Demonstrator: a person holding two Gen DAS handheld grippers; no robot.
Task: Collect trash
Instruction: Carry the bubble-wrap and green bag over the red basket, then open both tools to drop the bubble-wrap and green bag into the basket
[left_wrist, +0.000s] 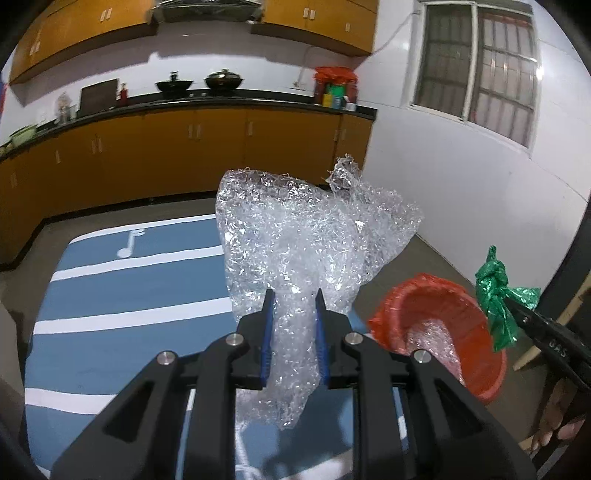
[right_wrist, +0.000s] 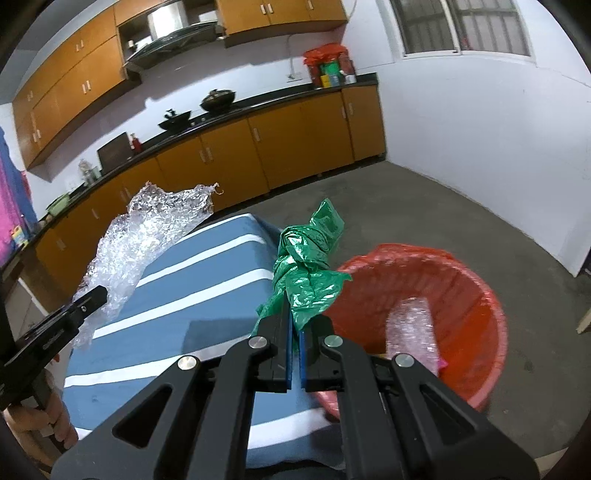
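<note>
Left gripper (left_wrist: 294, 306) jaws clamp bubble wrap (left_wrist: 310, 236) above blue striped cloth (left_wrist: 122, 295), red bin (left_wrist: 443, 325) to its right. Right wrist view: right gripper (right_wrist: 294, 325) jaws pinch knotted green bag (right_wrist: 306, 266) beside bin rim, w/ more wrap inside.

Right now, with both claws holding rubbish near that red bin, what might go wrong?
The bubble wrap is wide and floppy in the left claw, so it may catch the red bin rim. The green bag in the right claw hangs beside the rim, so it could drop outside.
</note>
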